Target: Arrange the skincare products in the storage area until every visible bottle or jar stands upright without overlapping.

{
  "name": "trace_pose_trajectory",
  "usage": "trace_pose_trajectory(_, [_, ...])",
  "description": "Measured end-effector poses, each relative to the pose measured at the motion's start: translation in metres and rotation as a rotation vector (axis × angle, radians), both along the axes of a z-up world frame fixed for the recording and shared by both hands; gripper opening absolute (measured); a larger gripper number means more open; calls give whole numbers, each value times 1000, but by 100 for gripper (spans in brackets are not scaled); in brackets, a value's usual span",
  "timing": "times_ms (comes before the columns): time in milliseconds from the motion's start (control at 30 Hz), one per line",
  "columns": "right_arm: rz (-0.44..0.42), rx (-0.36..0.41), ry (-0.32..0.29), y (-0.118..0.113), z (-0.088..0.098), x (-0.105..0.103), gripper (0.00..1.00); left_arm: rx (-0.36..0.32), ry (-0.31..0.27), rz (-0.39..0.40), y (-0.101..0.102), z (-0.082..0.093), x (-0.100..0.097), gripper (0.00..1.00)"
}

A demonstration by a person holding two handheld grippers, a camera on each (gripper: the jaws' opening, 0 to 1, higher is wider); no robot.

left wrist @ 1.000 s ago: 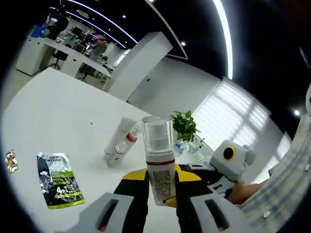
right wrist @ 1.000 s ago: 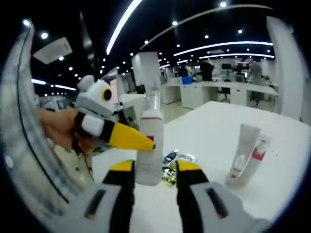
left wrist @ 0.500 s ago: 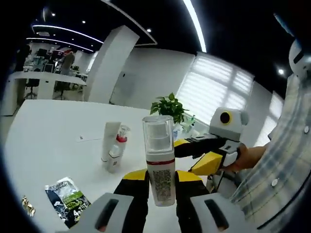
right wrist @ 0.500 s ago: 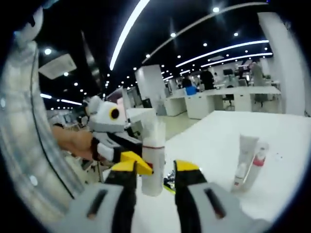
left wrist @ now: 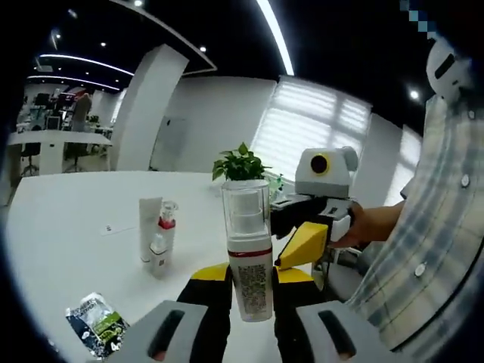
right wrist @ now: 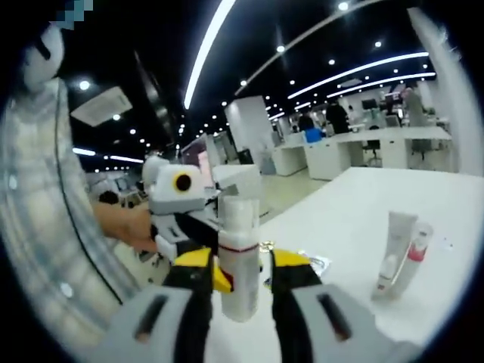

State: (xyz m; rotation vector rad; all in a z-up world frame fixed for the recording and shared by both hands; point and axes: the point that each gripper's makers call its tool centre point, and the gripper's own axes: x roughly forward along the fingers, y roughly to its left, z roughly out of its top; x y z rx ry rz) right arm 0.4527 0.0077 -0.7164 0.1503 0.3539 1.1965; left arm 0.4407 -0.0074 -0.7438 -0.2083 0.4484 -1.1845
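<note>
A white pump bottle (left wrist: 249, 276) with a red band and a clear cap stands upright, off the table, between the yellow-tipped jaws of my left gripper (left wrist: 251, 278), which is shut on it. In the right gripper view the same bottle (right wrist: 239, 261) sits in the gap of my right gripper (right wrist: 240, 266); its jaws stand a little apart from the bottle's sides, open. The right gripper (left wrist: 293, 231) reaches in from the right, its tips close beside the bottle. The left gripper (right wrist: 218, 253) comes in from the left, held by a hand (right wrist: 125, 227).
Two white tubes, one with a red collar, stand together (left wrist: 155, 238) on the white table (left wrist: 68, 219); in the right gripper view the tubes (right wrist: 401, 253) are at the right. A green-and-black sachet (left wrist: 94, 333) lies near the table's edge. A potted plant (left wrist: 240, 162) stands behind.
Both views have swung round with the hands, so the background shifted. The bottle stays in the left gripper's jaws, and the right gripper stays close beside it.
</note>
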Motion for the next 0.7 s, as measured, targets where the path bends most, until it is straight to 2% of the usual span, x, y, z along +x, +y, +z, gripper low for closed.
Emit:
trace_pose_trajectory(167, [36,-9,13,1,-1,-8,22,21,-18,-34,-4,-3,-5,20])
trace_pose_trajectory(333, [36,-32,11,1,-4,-11,21,54,-37,-56,-5,-6,-8,20])
trace_pose_trajectory(367, [32,-35,6,1,-5,-11,21,55,-37,-60,-5,-7,-9,20])
trace_pose_trajectory(400, [30,-47,-29,1,-5,-12,20,59,-37,-64,-5,-7,-9,20])
trace_pose_trajectory(433, [28,-47,-25,2,-5,-13,20,63,-38,-66,-5,-7,-9,20])
trace_pose_trajectory(533, [13,-54,-42,1,-5,-9,20,71,-33,-39,-6,-9,-6,20])
trace_pose_trajectory(600, [2,-52,-48,-1,-5,-6,20,61,-4,-12,-4,-10,-3,21])
trace_pose_trajectory(700, [-21,-45,-56,-5,-3,0,20,67,14,47,1,-12,5,30])
